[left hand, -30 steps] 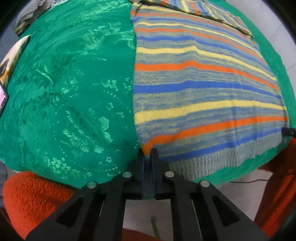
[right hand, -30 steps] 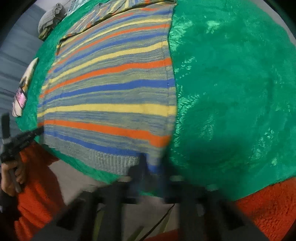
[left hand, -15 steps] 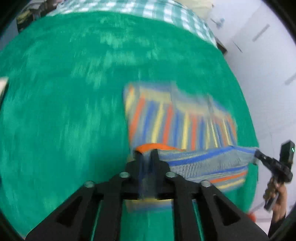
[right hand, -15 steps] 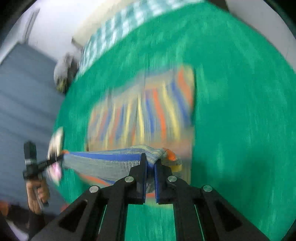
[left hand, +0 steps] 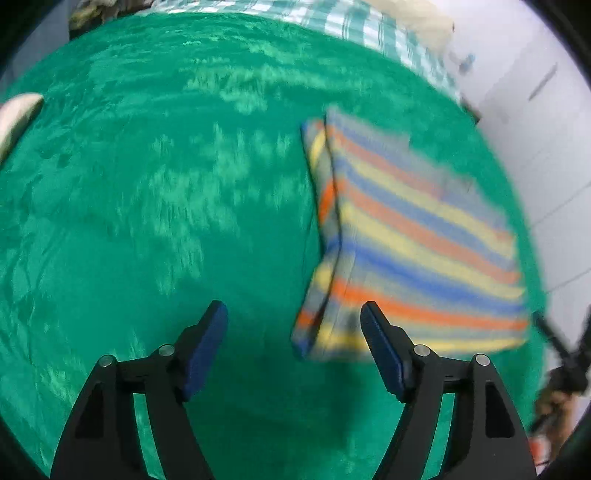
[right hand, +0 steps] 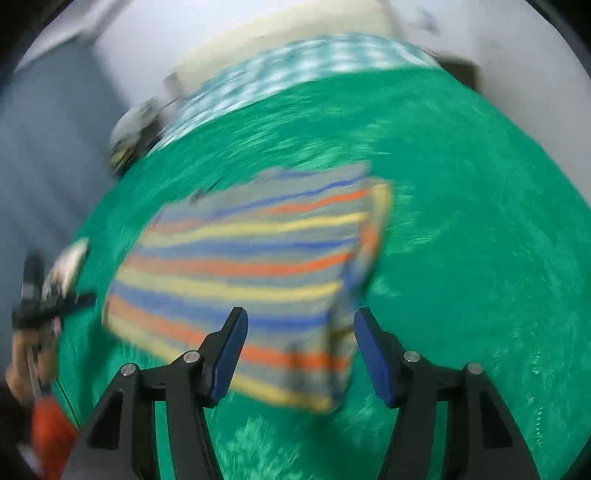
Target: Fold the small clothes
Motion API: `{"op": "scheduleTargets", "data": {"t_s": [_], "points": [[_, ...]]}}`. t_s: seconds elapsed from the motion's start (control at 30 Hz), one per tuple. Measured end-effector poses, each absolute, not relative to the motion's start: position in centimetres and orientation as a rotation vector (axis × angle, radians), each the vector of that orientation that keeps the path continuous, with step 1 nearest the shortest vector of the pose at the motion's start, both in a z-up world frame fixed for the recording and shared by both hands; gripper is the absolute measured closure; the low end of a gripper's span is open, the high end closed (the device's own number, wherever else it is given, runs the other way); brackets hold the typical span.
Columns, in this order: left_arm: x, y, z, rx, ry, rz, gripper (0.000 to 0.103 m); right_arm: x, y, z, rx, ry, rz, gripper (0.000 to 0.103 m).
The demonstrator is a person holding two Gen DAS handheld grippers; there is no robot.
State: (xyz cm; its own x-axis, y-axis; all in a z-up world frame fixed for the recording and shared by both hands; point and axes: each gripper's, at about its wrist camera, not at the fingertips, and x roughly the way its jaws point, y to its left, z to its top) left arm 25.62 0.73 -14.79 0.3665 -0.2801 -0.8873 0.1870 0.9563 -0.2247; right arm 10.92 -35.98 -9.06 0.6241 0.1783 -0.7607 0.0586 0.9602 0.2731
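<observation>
A striped knit sweater [left hand: 413, 251] in orange, blue, yellow and grey lies folded over on the green blanket [left hand: 147, 206]. My left gripper [left hand: 293, 332] is open and empty above the blanket, just left of the sweater's near left corner. The sweater also shows in the right wrist view [right hand: 251, 280]. My right gripper [right hand: 301, 336] is open and empty above the sweater's near right corner. Both views are motion-blurred.
A checked sheet [left hand: 332, 18] lies beyond the blanket at the far end, with a dark pile of clothes [right hand: 133, 129] at its left. A white wall [left hand: 535, 92] stands to the right. The other hand and its gripper [right hand: 40, 306] show at far left.
Both grippers lifted the sweater's hem, carried it forward over the garment and let go. They now stand open and the sweater lies folded in half.
</observation>
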Motion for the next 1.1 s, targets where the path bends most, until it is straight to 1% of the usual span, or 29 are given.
{"op": "scheduleTargets", "data": {"t_s": [0.07, 0.1, 0.13, 0.17, 0.2, 0.27, 0.3, 0.33, 0.4, 0.43, 0.47, 0.53, 0.57, 0.6, 0.63, 0.73, 0.77, 0.8, 0.83, 0.87, 1.1], "points": [[24.9, -0.8, -16.5, 0.036, 1.193, -0.212, 0.040, 10.7, -34.5, -10.9, 0.250, 0.942, 0.104, 0.043], [24.4, -0.6, -17.1, 0.055, 1.205, -0.187, 0.043, 10.7, -34.1, -12.1, 0.222, 0.996, 0.084, 0.044], [23.8, -0.3, -17.2, 0.055, 1.195, -0.182, 0.043, 10.5, -34.0, -13.8, 0.195, 1.081, 0.043, 0.047], [23.1, -0.1, -17.0, 0.069, 1.187, -0.174, 0.043, 9.7, -34.2, -14.3, 0.186, 1.097, 0.027, 0.049], [22.2, 0.0, -17.0, 0.129, 1.187, -0.132, 0.043, 8.5, -34.5, -14.2, 0.160, 1.097, -0.023, 0.049], [19.7, 0.6, -16.2, 0.177, 1.153, -0.126, 0.040, 6.3, -35.1, -13.5, 0.201, 1.097, -0.045, 0.049], [18.9, 0.8, -15.9, 0.169, 1.140, -0.142, 0.035, 5.1, -35.4, -13.0, 0.223, 1.081, -0.055, 0.048], [17.8, 1.0, -15.5, 0.154, 1.120, -0.164, 0.027, 3.7, -35.4, -12.4, 0.229, 1.057, -0.067, 0.045], [15.3, 1.0, -14.7, 0.148, 1.059, -0.172, 0.017, 1.7, -35.0, -11.7, 0.218, 1.008, -0.090, 0.032], [15.0, 0.6, -14.5, 0.154, 1.040, -0.168, 0.015, 0.4, -34.7, -11.5, 0.210, 0.974, -0.113, 0.029], [14.1, 0.4, -14.3, 0.161, 1.017, -0.161, 0.015, -0.5, -34.7, -11.4, 0.209, 0.954, -0.127, 0.026], [13.1, -0.2, -14.2, 0.154, 0.990, -0.152, 0.013, -2.4, -34.1, -11.7, 0.220, 0.908, -0.176, 0.026], [12.5, -0.1, -14.2, 0.150, 0.985, -0.152, 0.013, -3.3, -34.1, -11.6, 0.222, 0.902, -0.193, 0.021], [12.2, -0.1, -14.4, 0.149, 0.983, -0.154, 0.011, -3.6, -34.0, -11.8, 0.221, 0.910, -0.215, 0.013], [11.8, -0.5, -14.6, 0.154, 0.981, -0.156, 0.011, -3.8, -33.8, -12.2, 0.219, 0.929, -0.228, 0.011], [11.6, -1.4, -15.9, 0.189, 0.980, -0.159, 0.010, -4.6, -33.5, -12.1, 0.163, 0.930, -0.219, 0.011], [11.5, -1.7, -16.7, 0.200, 0.981, -0.162, 0.008, -4.6, -33.4, -12.3, 0.141, 0.933, -0.219, 0.009], [11.4, -1.7, -17.2, 0.206, 0.979, -0.161, 0.003, -4.4, -33.0, -12.8, 0.124, 0.948, -0.215, 0.006], [11.2, -1.6, -17.6, 0.206, 0.975, -0.160, 0.001, -4.2, -32.7, -13.5, 0.119, 0.975, -0.205, 0.004], [11.2, -1.5, -18.0, 0.203, 0.972, -0.161, 0.001, -3.8, -32.4, -14.1, 0.115, 0.990, -0.203, 0.000], [10.8, -1.2, -18.6, 0.184, 0.949, -0.180, 0.001, -3.9, -31.9, -15.4, 0.103, 0.985, -0.197, 0.000]]}}
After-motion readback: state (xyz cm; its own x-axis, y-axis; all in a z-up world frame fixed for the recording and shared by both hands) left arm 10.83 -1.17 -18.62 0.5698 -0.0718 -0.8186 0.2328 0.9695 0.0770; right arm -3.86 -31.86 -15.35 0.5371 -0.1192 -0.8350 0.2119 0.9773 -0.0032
